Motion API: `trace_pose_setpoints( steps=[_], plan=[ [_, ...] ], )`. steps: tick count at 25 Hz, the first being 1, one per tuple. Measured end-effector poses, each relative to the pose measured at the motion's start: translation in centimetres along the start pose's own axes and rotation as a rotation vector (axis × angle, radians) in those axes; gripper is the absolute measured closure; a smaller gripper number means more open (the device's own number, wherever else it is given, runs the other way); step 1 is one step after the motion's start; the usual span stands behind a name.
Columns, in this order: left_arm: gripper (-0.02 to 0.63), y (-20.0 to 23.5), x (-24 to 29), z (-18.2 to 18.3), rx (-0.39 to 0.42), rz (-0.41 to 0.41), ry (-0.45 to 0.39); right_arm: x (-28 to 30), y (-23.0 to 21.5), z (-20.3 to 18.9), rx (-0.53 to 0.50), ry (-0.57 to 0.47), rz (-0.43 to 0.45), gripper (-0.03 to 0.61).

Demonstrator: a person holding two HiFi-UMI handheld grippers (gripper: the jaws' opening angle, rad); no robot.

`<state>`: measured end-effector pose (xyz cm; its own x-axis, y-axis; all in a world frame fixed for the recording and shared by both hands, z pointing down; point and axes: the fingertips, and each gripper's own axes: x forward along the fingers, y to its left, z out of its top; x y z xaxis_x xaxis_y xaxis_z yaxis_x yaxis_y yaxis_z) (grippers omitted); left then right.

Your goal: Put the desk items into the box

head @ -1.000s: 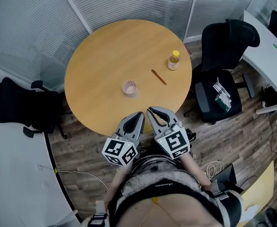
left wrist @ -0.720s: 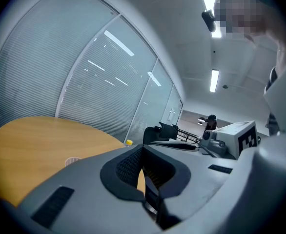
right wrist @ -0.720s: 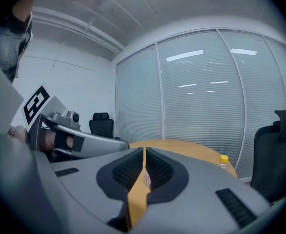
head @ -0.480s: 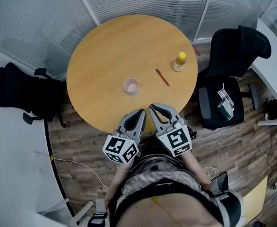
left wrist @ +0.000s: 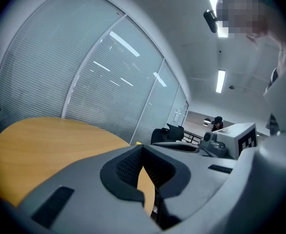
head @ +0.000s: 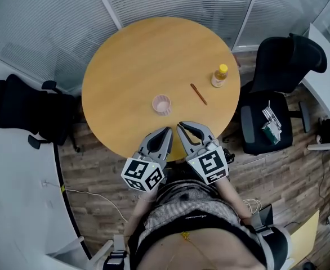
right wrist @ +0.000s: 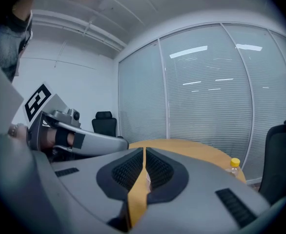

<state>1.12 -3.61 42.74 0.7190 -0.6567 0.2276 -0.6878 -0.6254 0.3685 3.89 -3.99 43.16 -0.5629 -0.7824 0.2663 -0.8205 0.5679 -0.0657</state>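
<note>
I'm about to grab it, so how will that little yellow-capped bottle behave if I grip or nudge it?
The bottle stands upright on the table, taller than wide, so a sideways nudge would probably tip it. Its round body would then likely roll. It looks like small clear plastic, so probably light and slightly squashy.

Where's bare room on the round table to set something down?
Bare: the table, far half and whole left side, out to the rim. A lane lies open between the pink cup and the brown stick. Tighter at right, where stick and bottle lie close. The left gripper and right gripper crowd the near edge.
</note>
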Motion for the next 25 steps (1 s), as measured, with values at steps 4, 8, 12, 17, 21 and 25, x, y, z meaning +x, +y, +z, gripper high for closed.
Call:
trace_pose_setpoints(
  steps=[4, 8, 12, 17, 21, 25],
  plan=[
    [0.595, 1.5, 0.0, 1.1, 0.007, -0.019, -0.010, 1.7, 0.5, 0.6, -0.013, 0.005, -0.004, 0.548],
    [0.595, 3.5, -0.3, 1.7, -0.004, -0.035, -0.006, 3.6, 1.2, 0.9, -0.023, 0.016, -0.018, 0.548],
    [0.595, 5.3, -0.5, 2.0, -0.005, -0.062, 0.011, 5.3, 1.8, 1.1, -0.020, 0.029, -0.040, 0.548],
    [0.595, 7.7, -1.0, 2.8, -0.008, -0.095, 0.018, 7.6, 2.7, 1.6, -0.034, 0.044, -0.065, 0.548],
    [0.595, 9.3, -1.3, 2.9, -0.016, -0.127, 0.025, 9.0, 3.2, 1.8, -0.041, 0.046, -0.091, 0.548],
    [0.595, 10.9, -1.7, 2.8, -0.010, -0.159, 0.035, 10.1, 3.5, 1.4, -0.032, 0.046, -0.132, 0.548]
  ],
)
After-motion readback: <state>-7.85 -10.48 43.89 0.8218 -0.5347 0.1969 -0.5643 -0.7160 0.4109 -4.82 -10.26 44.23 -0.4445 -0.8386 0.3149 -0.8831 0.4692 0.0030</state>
